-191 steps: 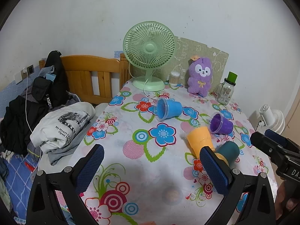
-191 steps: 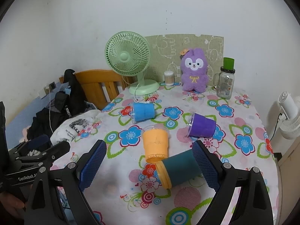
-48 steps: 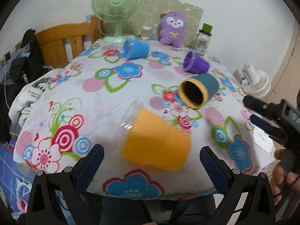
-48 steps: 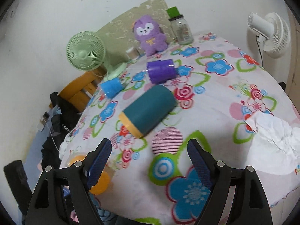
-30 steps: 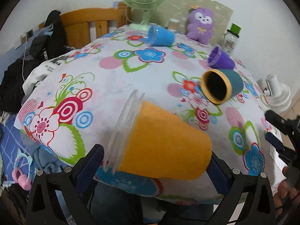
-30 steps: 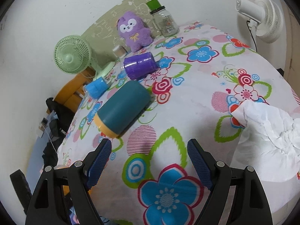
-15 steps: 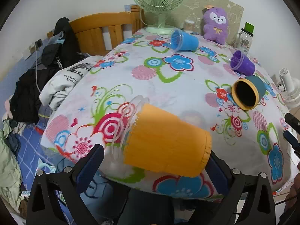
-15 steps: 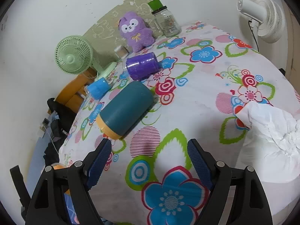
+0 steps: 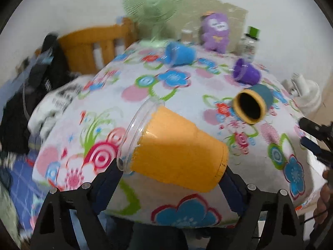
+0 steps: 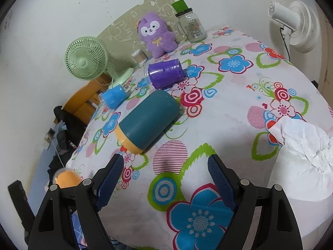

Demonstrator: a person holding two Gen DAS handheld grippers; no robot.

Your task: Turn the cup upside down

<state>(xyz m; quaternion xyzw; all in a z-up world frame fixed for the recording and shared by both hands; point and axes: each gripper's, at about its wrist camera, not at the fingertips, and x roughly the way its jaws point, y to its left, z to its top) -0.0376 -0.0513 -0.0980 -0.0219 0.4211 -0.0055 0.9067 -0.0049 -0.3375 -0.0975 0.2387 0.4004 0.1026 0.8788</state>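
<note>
Fingers of the left gripper (image 9: 170,173) clamp the orange cup (image 9: 177,148) sideways above the table (image 9: 133,91), likely mid-flip, while the right gripper (image 10: 166,179) waits wide open, empty.

Left hand-held gripper (image 9: 171,179) fingertips hidden behind the orange cup (image 9: 177,145); far green fan (image 9: 153,2) motion-blurred.

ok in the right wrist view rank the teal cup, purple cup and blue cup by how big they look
1. teal cup, clearly largest
2. purple cup
3. blue cup, smallest

The teal cup lies nearest the camera and the blue one furthest to the side, so apparent size may not match true size.
</note>
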